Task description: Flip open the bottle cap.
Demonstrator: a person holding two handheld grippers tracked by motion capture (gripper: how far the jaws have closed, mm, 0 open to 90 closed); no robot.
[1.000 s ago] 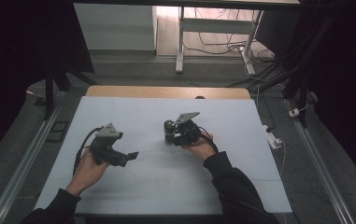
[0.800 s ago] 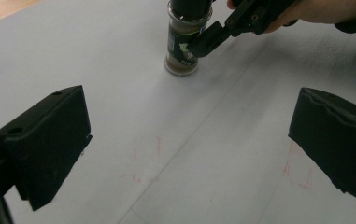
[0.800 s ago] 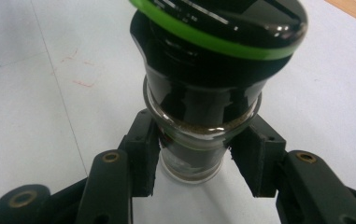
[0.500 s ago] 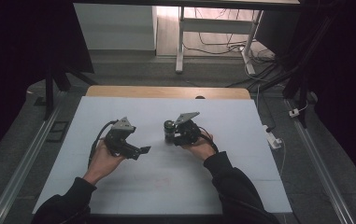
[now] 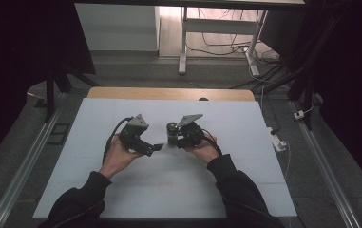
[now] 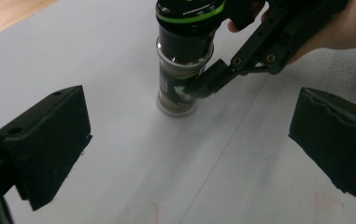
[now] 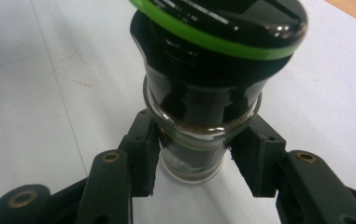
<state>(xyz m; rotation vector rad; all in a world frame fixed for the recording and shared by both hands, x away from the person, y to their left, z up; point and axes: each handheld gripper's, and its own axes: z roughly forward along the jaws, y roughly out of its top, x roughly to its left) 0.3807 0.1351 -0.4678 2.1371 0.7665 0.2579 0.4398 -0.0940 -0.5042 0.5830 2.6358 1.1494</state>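
A glass spice jar [image 5: 171, 133] with a black cap and a green ring stands upright on the white table [image 5: 121, 190]. My right gripper [image 5: 175, 139] is shut on the jar, and in the right gripper view its pads [image 7: 144, 161] press both sides of the glass body [image 7: 199, 135] under the cap. My left gripper [image 5: 157, 148] is held just left of the jar, jaws open and pointing at it. In the left gripper view the jar [image 6: 180, 70] stands ahead between the wide-apart jaws of the left gripper [image 6: 192, 144], which hold nothing.
The table's wooden far edge [image 5: 169, 93] runs behind the white sheet. A white power strip [image 5: 277, 142] and cables lie on the floor to the right. Faint red marks [image 6: 325, 200] show on the sheet near my left gripper.
My left gripper has moved right across the table, closing on the jar. The right gripper and the jar have stayed put.
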